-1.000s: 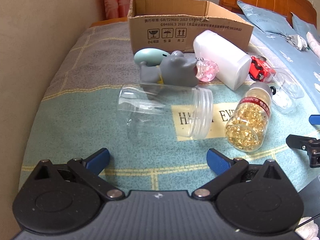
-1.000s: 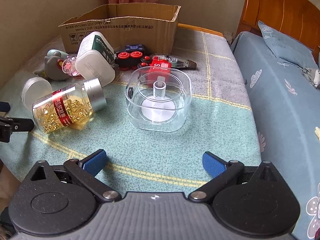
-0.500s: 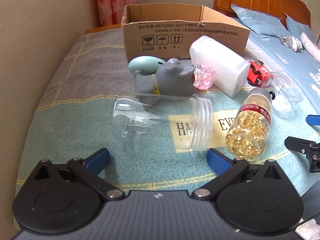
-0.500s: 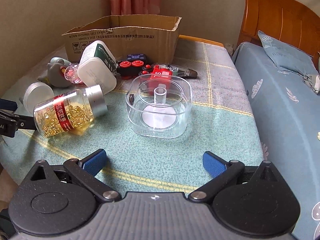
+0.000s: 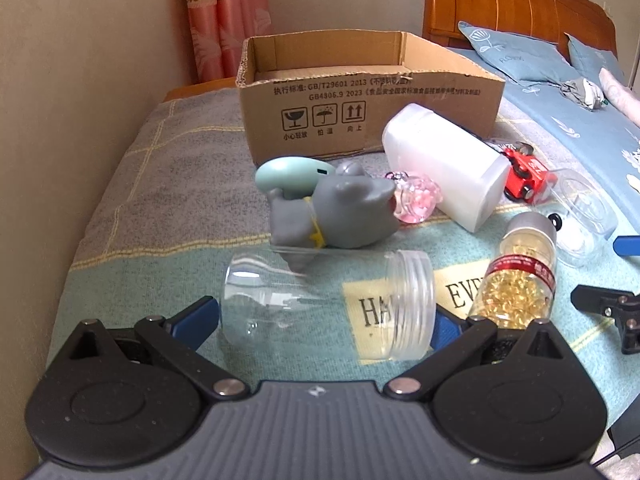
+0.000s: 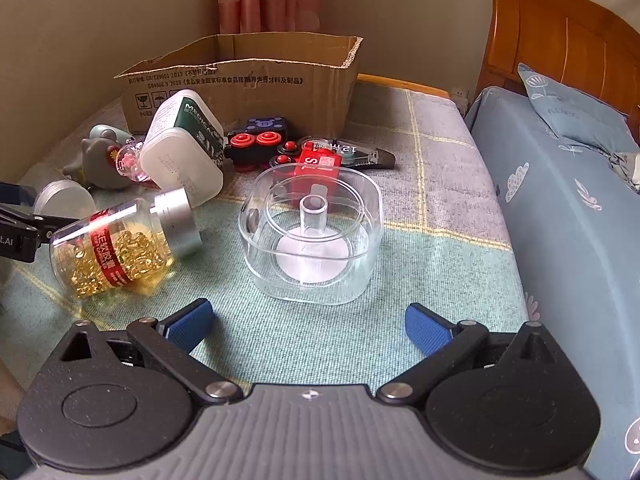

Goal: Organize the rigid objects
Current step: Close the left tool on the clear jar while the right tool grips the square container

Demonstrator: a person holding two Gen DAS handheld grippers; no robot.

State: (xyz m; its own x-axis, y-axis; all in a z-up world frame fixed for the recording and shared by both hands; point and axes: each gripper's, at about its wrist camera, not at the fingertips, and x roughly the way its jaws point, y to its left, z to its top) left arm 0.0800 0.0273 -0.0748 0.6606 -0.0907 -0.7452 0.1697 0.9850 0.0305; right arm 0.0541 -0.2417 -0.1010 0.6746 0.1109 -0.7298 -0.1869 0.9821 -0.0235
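The left tongs [image 5: 326,316] are spread wide around a clear jar [image 5: 328,306] lying on its side on the bed [image 5: 160,216], not yet gripped. The right tongs [image 6: 306,322] are likewise held wide open, empty, before a clear dish [image 6: 312,240]. A cardboard box [image 5: 360,92] stands behind.

Beige walls [image 5: 80,80], pink curtain [image 5: 224,20], wooden headboard [image 6: 560,52].
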